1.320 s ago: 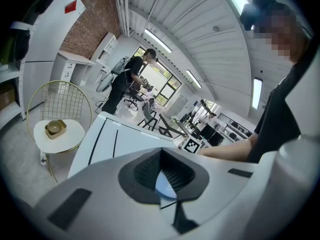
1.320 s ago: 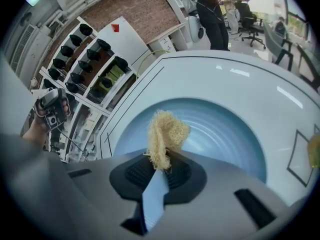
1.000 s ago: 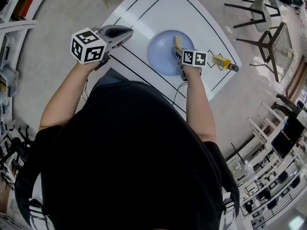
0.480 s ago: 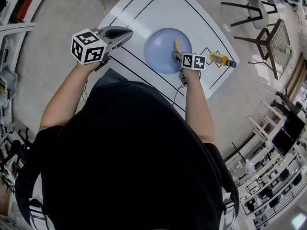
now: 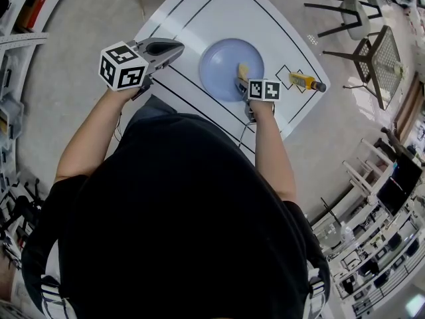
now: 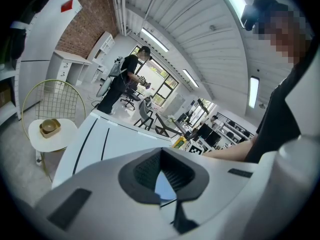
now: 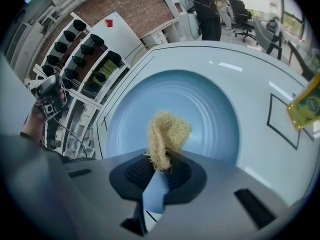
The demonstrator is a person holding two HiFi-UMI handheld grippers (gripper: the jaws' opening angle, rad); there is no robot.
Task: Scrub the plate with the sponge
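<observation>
Pale yellow, stringy, frayed sponge [image 7: 167, 134], clenched in the right gripper [image 7: 159, 166] over the middle of the round, glossy blue plate [image 7: 210, 109] on a smooth white table [image 5: 219, 12]. Left gripper [image 6: 162, 176] clamped shut, empty, by the table's edge.

Your plate [image 5: 222, 58] is round, pale blue, and sits flat on the white table [image 5: 199, 12]. The sponge [image 7: 167, 134] is a scruffy yellow fibre wad pinched in your right gripper [image 7: 159, 170], free end over the plate's middle.
</observation>
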